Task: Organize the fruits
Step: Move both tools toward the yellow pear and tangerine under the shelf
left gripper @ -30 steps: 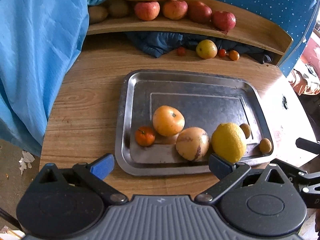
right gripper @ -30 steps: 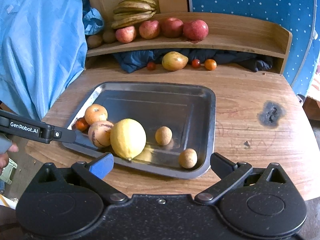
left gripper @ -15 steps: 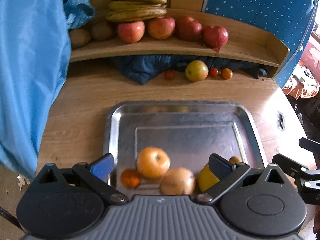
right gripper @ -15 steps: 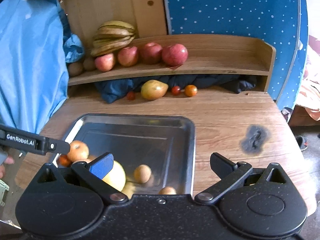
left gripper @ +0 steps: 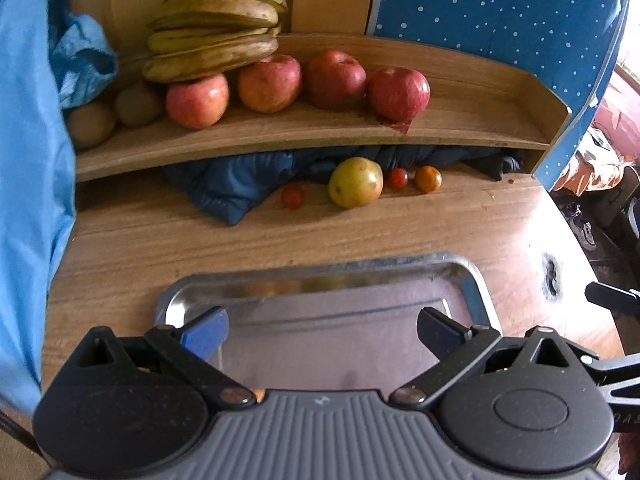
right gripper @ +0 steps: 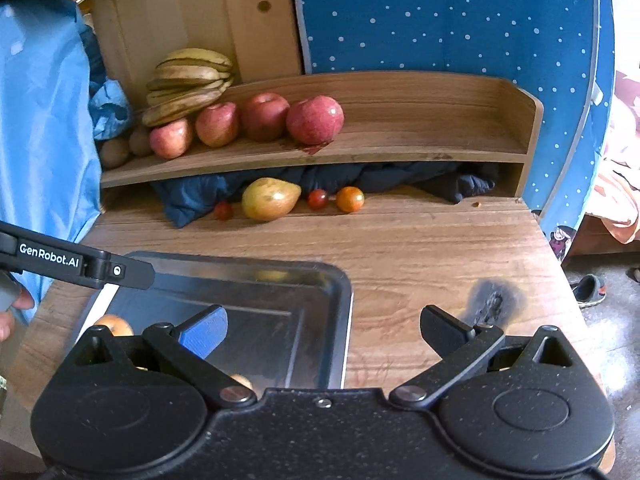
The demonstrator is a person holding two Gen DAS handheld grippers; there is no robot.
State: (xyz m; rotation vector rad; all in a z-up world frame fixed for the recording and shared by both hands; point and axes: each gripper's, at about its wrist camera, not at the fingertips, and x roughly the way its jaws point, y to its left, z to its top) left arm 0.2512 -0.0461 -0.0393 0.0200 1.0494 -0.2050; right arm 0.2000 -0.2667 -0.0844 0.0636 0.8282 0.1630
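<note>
- the left gripper (left gripper: 322, 332) hangs over the near part of the tray (left gripper: 472, 280), jaws wide apart with nothing between them.
- the right gripper (right gripper: 323, 330) is also wide apart and holds nothing; it is above the tray's right edge and the bare table (right gripper: 420, 248).
- the table is wood with a dark burn mark (right gripper: 494, 300) (right of the tray); a blue cloth (right gripper: 44, 140) hangs at the left, a dotted blue wall (right gripper: 460, 20) is behind.
- on the shelf (left gripper: 460, 124) lie bananas (left gripper: 212, 28), four red apples (left gripper: 398, 92) in a row and two kiwis (left gripper: 138, 104) at the left.
- under the shelf, on the table, lies a yellow-green pear (right gripper: 270, 199) between small tomatoes (right gripper: 318, 199), before a dark cloth (left gripper: 232, 188).
- in the tray an orange fruit (right gripper: 114, 324) shows at the left, mostly hidden by the gripper.
</note>
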